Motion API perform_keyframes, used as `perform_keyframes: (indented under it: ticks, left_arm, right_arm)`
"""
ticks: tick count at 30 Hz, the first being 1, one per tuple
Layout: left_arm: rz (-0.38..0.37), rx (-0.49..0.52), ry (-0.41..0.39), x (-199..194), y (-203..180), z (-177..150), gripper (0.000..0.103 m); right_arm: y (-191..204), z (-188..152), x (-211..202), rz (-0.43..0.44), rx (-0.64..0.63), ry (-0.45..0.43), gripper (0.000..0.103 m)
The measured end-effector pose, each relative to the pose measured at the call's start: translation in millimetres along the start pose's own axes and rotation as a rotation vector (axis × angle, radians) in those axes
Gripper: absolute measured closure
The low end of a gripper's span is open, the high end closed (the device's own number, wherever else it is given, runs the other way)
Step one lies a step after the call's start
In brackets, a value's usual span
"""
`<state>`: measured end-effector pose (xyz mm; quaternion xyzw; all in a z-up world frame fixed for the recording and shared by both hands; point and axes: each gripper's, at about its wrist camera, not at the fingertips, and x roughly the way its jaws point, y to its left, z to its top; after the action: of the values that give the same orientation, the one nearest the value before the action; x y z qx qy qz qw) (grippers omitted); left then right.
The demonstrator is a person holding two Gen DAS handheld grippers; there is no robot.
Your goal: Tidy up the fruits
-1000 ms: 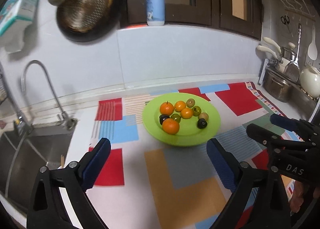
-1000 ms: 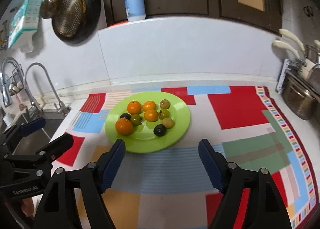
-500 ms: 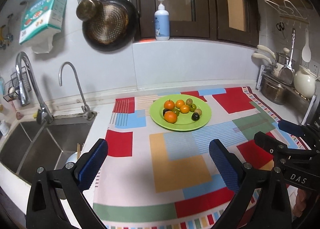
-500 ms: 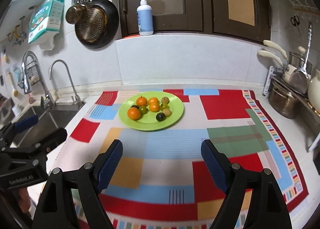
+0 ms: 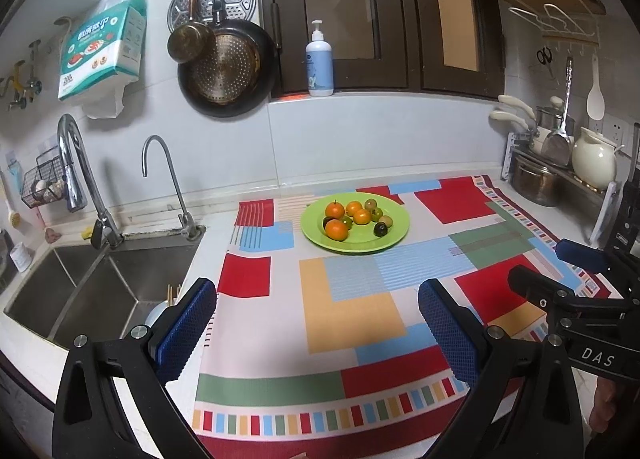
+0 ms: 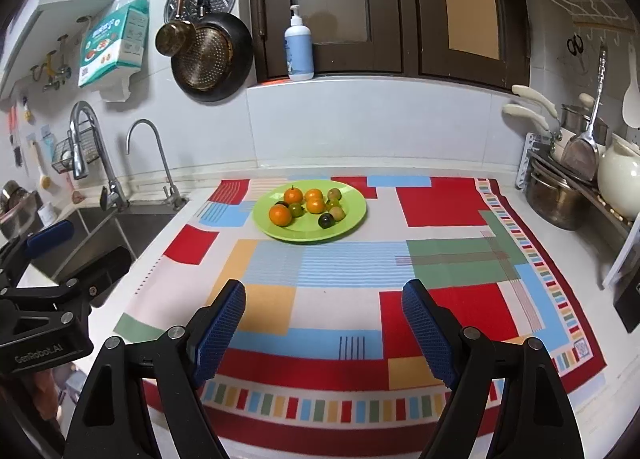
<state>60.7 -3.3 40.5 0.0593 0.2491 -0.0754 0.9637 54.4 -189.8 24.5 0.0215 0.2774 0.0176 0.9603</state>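
Fruits [image 5: 354, 216] all sit on the green plate [image 5: 394, 235], far side of the patchwork cloth [image 5: 352, 311], close to the backsplash. Four oranges, a few green-brown ones, two dark ones, bunched in the plate's left half, several touching. No second container visible for sorting, so can't tell the target layout.

Left gripper [image 5: 318, 323]: jaws wide apart, nothing between the pads. Right gripper [image 6: 324, 321]: same, spread and empty. Both hang above the near edge of the cloth, well apart from the plate.

Key relation: plate lies straight ahead of both, slightly left of centre in the right view, slightly right of centre in the left view, so it's roughly between the two. Neither is clearly nearer; the right looks marginally better lined up on the dark fruit [image 6: 326, 221] at the plate's near right. The big orange [image 6: 280, 215] at near left suits the left gripper.

Fruits are round, no long axis, so approach angle is free. Risk: tight cluster, so a pad may nudge neighbours and set them rolling.

Sink [image 5: 100, 283] off to the left, pots [image 5: 538, 183] on the right, both out of the path.
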Motion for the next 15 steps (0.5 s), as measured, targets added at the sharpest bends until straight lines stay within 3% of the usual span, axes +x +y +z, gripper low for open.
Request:
perform_keyframes:
  ticks: [15]
  left_arm:
    - [0.022, 0.004, -0.009, -27.4, -6.6, -10.3, 0.0]
  right_arm:
    - [-0.4, -11.7, -26.3, 0.005, -0.009, -0.017, 0.022]
